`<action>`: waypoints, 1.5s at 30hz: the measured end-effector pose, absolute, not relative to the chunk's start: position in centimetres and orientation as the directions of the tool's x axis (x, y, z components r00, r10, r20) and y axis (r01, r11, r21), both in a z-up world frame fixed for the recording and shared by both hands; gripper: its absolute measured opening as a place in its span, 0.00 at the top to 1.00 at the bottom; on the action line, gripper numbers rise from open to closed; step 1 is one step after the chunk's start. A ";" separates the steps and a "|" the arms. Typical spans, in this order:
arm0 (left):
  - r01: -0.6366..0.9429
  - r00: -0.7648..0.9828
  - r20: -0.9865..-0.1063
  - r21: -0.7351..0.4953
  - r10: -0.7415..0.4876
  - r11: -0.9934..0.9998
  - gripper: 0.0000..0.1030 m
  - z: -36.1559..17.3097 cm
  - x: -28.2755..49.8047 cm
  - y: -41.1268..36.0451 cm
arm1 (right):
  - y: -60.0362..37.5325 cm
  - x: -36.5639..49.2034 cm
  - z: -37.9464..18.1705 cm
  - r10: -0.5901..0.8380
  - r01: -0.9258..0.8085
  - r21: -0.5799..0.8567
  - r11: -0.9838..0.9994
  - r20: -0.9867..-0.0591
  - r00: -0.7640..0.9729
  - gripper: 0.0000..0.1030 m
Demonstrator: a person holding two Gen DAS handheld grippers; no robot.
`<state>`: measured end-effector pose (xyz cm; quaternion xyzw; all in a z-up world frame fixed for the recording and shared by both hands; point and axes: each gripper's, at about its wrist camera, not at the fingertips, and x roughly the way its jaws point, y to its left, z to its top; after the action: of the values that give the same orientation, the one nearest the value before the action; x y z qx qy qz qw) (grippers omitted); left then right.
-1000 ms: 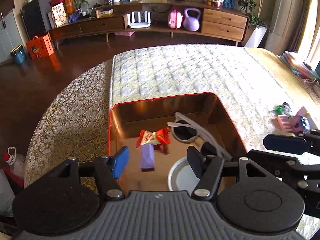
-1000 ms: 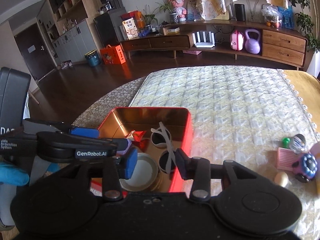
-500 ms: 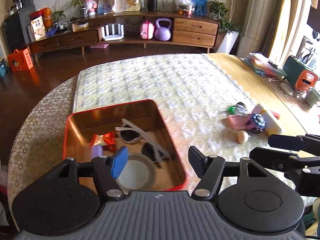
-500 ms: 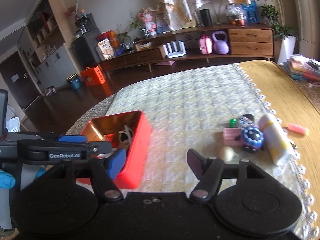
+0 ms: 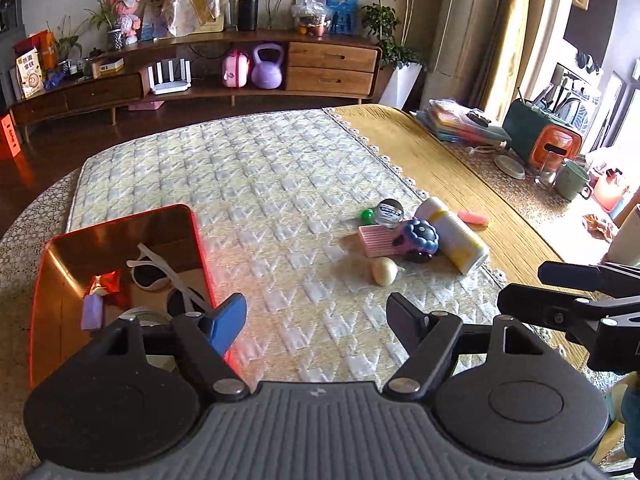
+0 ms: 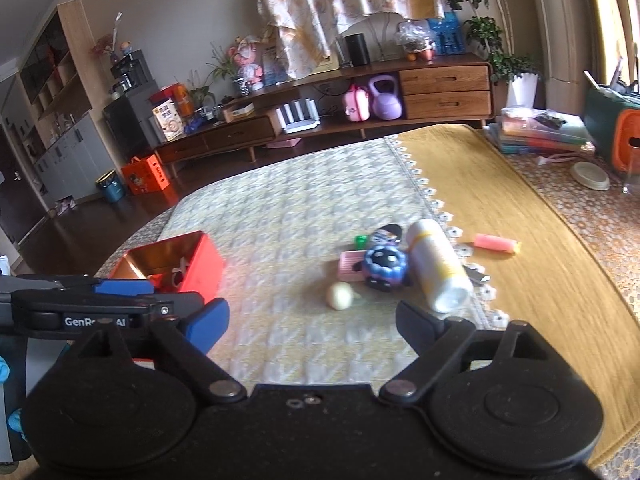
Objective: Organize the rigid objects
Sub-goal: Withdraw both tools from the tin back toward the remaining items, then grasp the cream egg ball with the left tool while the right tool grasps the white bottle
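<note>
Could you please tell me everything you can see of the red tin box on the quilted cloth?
The red tin box is a rectangular, open-topped container with rounded corners, red outside and shiny coppery gold inside, apparently metal. It sits flat on the quilted cloth near the table's left edge, apart from the loose items on the right. Inside lie white sunglasses, a red candy wrapper, a small purple block and a round white lid, partly hidden by the left gripper. No gripper touches it.

A long wooden sideboard (image 5: 200,76) runs along the far wall at twelve o'clock, patterned curtain (image 6: 344,4) hanging above it. Dark wood floor (image 6: 120,224) lies at ten o'clock; daylight enters a window (image 5: 592,80) at two o'clock
</note>
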<state>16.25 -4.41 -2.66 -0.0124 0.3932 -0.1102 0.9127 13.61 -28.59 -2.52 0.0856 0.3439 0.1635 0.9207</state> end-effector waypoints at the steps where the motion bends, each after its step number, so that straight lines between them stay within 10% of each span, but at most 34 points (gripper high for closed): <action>1: 0.188 0.672 -0.711 -0.109 -0.209 0.976 0.21 -2.8 16.2 -4.8 | -29.1 13.7 -2.5 0.348 -0.233 0.263 0.936 -0.604 0.717 0.03; 26: 0.215 0.674 -0.709 -0.082 -0.208 0.973 0.16 -8.7 21.3 -12.7 | -35.7 20.5 -6.8 0.283 -0.230 0.171 0.958 -0.696 0.660 0.01; 45: 0.213 0.669 -0.723 -0.038 -0.174 0.976 0.17 -13.4 25.1 -14.1 | -34.0 26.0 -10.7 0.310 -0.285 0.168 0.944 -0.747 0.587 0.29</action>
<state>25.07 -14.06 -13.41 0.0248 0.3929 -0.1057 0.9131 26.00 -33.95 -10.69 0.0149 0.4223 0.1671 0.8908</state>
